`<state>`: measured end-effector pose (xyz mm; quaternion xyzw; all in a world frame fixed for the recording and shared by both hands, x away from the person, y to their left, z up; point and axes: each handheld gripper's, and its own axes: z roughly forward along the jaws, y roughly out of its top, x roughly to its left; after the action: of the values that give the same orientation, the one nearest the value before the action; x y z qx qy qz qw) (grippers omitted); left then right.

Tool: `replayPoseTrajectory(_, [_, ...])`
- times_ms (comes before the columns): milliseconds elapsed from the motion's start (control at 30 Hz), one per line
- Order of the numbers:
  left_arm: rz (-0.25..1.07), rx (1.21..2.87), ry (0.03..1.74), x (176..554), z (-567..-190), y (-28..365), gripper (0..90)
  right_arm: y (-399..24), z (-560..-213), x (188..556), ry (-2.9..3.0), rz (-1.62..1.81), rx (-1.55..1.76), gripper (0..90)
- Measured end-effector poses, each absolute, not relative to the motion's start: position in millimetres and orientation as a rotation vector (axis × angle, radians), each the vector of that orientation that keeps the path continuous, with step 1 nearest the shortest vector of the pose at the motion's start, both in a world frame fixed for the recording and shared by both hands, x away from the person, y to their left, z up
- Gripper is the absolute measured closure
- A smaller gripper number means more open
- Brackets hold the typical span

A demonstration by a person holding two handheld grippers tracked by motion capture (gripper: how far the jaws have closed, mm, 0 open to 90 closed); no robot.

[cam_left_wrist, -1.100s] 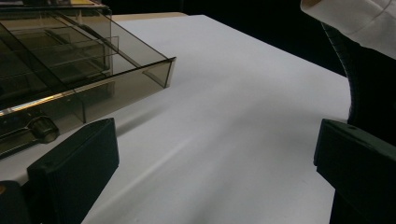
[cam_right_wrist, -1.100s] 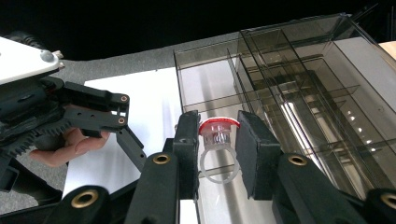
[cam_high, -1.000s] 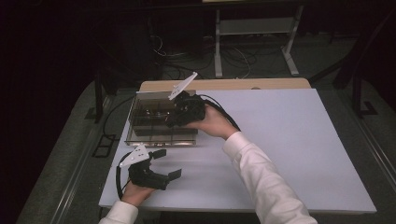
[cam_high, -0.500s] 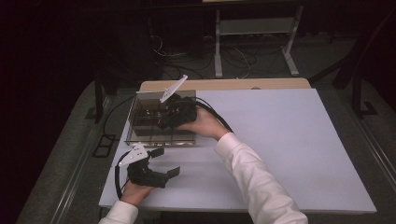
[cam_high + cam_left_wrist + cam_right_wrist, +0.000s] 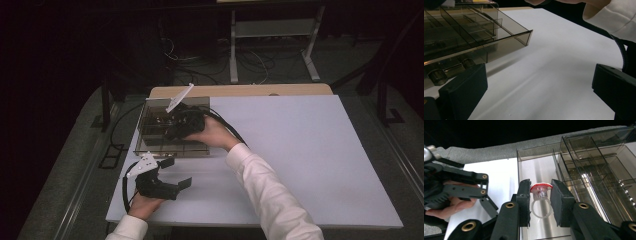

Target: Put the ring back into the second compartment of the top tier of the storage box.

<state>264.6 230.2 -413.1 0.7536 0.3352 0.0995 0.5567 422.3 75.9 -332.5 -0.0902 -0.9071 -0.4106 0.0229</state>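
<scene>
A smoked clear organizer box (image 5: pixel 148 148) with several compartments stands at the table's left rear. My right gripper (image 5: pixel 173 128) reaches into it from the right, pointing left. In the right gripper view its jaws (image 5: pixel 540 185) are shut on a clear plastic ring with a red top (image 5: pixel 540 194), hanging over a long empty compartment (image 5: pixel 534 167) at the box's end. My left gripper (image 5: pixel 176 172) rests on the white table in front of the box, open and empty. In the left gripper view its jaws (image 5: pixel 537 92) stand wide apart over bare table, beside the box's front corner (image 5: pixel 524 37).
The table's white top (image 5: pixel 310 150) stretches to the right of the box. The right arm's white sleeve (image 5: pixel 265 185) crosses the table's middle front. A cable (image 5: pixel 227 125) trails from the right gripper. Beyond the table lie a dark floor, cables and a table frame (image 5: pixel 270 30).
My right gripper has moved left and slightly down, further over the box, with the ring still in its jaws. The left gripper has stayed in place.
</scene>
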Motion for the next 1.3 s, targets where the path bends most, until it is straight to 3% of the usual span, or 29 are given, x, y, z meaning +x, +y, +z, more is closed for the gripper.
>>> replayPoseTrajectory(767, [0.230, 1.779, 0.789, 265.5, -413.3, 231.0, 0.0, 82.8, -356.5, 433.4, -2.866, -1.147, -0.285, 67.7])
replayPoseTrajectory(1300, [0.231, 1.782, 0.789, 265.6, -413.5, 230.7, 0.0, 76.6, -346.3, 428.4, -2.875, -1.163, -0.294, 52.3])
